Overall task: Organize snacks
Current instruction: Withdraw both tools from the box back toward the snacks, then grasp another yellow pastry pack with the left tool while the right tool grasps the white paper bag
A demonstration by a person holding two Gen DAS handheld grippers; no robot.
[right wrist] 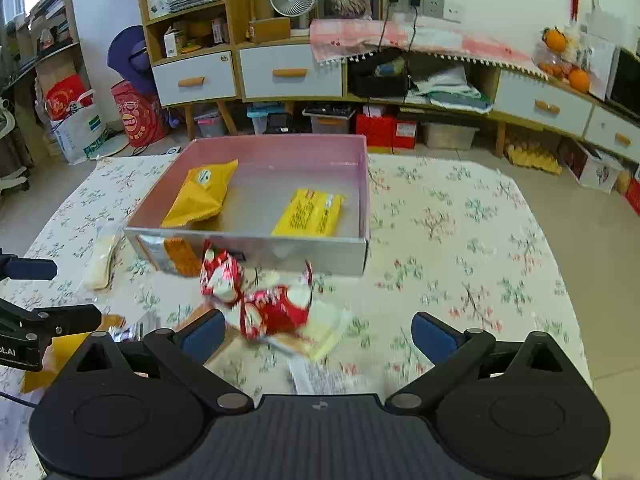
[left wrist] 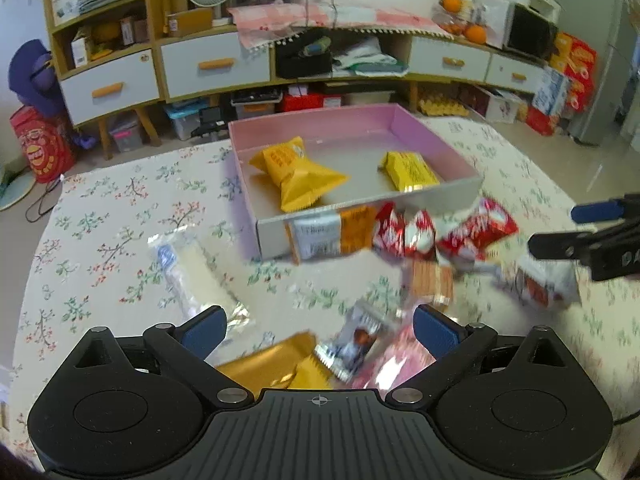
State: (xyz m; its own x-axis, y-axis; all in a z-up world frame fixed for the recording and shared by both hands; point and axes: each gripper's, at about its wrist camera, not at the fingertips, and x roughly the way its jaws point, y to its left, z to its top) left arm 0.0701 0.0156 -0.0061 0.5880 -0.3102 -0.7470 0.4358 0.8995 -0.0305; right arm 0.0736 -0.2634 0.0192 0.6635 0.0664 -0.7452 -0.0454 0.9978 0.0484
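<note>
A pink box point(left wrist: 436, 132) point(right wrist: 276, 148) stands on the flowered table, with an orange-yellow snack bag point(left wrist: 298, 172) point(right wrist: 202, 194) and a flat yellow packet point(left wrist: 410, 170) point(right wrist: 310, 212) inside. In front of it lie red wrapped snacks point(left wrist: 404, 230) point(right wrist: 268, 304), an orange packet point(left wrist: 432, 282) and a clear pale bar point(left wrist: 192, 268) point(right wrist: 102, 256). My left gripper point(left wrist: 318, 330) is open above a silver-blue wrapper point(left wrist: 358, 340) and a gold packet point(left wrist: 264, 364). My right gripper point(right wrist: 318, 332) is open just behind the red snacks, holding nothing. Each gripper shows at the edge of the other's view.
The floral tablecloth point(right wrist: 460, 240) covers a table whose far edge runs just behind the box. Beyond stand a white-and-wood sideboard point(right wrist: 288, 72), shelves, a fan, bins and red boxes on the floor. A white packet point(left wrist: 548, 284) lies at the right.
</note>
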